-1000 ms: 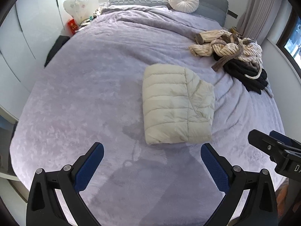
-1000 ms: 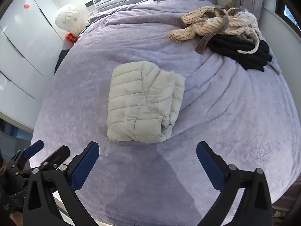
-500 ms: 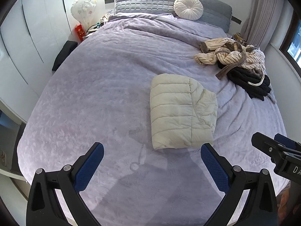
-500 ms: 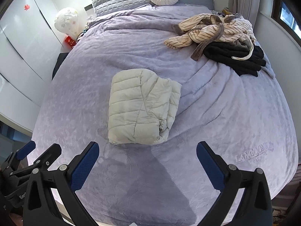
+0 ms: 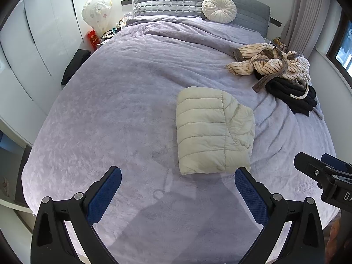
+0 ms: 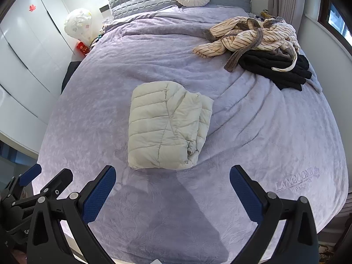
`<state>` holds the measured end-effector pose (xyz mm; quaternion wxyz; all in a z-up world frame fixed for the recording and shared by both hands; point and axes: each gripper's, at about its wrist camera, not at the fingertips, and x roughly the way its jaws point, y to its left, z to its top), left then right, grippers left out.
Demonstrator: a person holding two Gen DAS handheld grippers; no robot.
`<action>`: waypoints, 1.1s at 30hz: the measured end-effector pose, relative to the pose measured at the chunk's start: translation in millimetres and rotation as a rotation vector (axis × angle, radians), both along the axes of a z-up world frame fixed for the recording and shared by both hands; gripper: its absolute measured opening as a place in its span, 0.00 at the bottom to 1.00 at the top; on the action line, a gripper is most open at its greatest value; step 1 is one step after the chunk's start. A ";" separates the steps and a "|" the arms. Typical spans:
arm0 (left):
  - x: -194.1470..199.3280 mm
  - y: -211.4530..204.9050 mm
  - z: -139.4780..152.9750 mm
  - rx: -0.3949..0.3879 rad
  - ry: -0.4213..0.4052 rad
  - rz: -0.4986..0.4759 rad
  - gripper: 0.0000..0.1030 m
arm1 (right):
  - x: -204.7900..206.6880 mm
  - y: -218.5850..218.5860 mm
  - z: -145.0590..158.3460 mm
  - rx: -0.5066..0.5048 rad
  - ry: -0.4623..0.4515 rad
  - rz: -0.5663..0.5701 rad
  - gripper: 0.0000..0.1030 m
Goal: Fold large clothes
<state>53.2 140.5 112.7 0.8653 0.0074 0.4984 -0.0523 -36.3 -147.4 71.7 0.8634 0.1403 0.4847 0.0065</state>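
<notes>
Hovering above the foot of the bed, left gripper (image 5: 177, 179) and right gripper (image 6: 172, 177) both released, jaws spread wide, nothing between them; the right one's tip shows at 3 o'clock in the left view. Folded cream puffer jacket (image 5: 214, 129) lies mid-bed at 12 o'clock just beyond the fingertips, untouched, layered edges facing 3 o'clock. Lilac bedspread (image 5: 123, 110) bare from 9 to 12 o'clock, open room all round the jacket. At 1–2 o'clock, well apart, a heap: striped robe (image 6: 248, 36) over black garment (image 6: 279, 68), near the bed's right edge. Round cushion (image 5: 219, 8) against the grey headboard (image 5: 167, 0). White wardrobe doors (image 6: 24, 44) close on the 9 o'clock side. Since a second ago both grippers have drawn back; jacket unmoved.
</notes>
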 end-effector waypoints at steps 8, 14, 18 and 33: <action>1.6 4.6 -0.3 0.004 0.004 -0.008 1.00 | 0.2 0.1 0.7 -0.001 0.000 -0.002 1.00; 1.4 4.9 -0.4 0.003 0.005 -0.008 1.00 | 0.1 0.7 1.4 0.000 0.000 -0.002 1.00; 2.6 3.8 -1.9 0.005 0.004 -0.011 1.00 | -0.3 0.8 0.8 0.000 0.000 -0.004 1.00; 4.0 3.5 -1.4 0.006 0.005 -0.012 1.00 | -0.3 1.6 0.9 0.001 0.002 -0.002 1.00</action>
